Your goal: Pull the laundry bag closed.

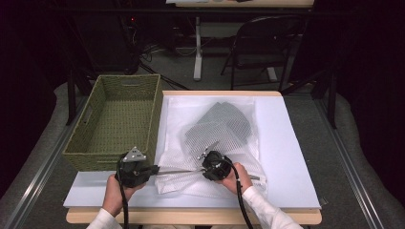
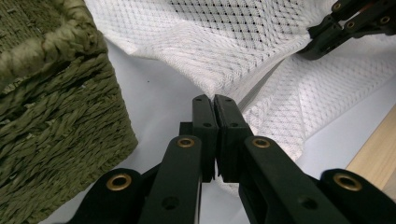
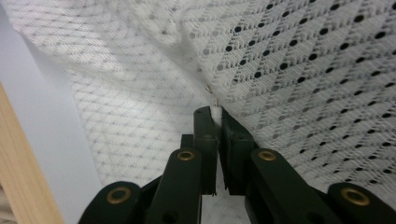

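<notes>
Two tongs, left tongs (image 1: 154, 169) and right tongs (image 1: 204, 156), each pinch shut the near edge of the soft, light mesh bag (image 1: 210, 143), lying on the tabletop (image 1: 286, 157) at 3 o'clock from the basket (image 1: 114, 119).

Two tools are in use, a left tool (image 1: 156, 170) and a right tool (image 1: 203, 163), one in each of the person's two hands. Between and beyond the tools lies one white mesh laundry bag (image 1: 177, 119), with one grey garment (image 1: 220, 125) showing through it. One green woven basket (image 1: 144, 87) stands just beyond the left tool. One pale sheet (image 1: 286, 157) covers the one wooden table (image 1: 191, 217). One black folding chair (image 1: 260, 36) stands far beyond both tools.
</notes>
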`<action>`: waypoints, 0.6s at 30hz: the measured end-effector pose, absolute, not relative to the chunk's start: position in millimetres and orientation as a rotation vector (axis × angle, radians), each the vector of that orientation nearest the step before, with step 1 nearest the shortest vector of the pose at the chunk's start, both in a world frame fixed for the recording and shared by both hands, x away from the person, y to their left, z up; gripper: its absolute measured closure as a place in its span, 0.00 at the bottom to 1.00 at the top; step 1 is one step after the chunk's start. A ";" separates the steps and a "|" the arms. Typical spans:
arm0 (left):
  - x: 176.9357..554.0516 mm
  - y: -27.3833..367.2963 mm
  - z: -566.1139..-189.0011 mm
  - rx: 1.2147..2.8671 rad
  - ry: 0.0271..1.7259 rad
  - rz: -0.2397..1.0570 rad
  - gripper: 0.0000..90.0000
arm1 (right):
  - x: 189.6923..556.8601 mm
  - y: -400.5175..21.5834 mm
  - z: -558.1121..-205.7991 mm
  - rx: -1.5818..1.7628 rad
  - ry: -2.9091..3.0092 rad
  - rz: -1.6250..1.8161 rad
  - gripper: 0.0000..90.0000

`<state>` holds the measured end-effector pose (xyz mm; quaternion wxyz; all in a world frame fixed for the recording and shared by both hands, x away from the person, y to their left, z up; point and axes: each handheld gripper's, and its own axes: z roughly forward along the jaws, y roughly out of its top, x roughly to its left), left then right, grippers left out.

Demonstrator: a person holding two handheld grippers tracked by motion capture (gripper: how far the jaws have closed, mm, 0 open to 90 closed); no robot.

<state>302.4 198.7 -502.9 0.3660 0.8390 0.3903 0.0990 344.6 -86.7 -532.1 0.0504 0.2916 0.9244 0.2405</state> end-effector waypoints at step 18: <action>303.3 199.9 -503.5 2.165 1.015 0.242 0.98 | 343.4 -105.4 -528.3 0.889 2.826 0.683 0.96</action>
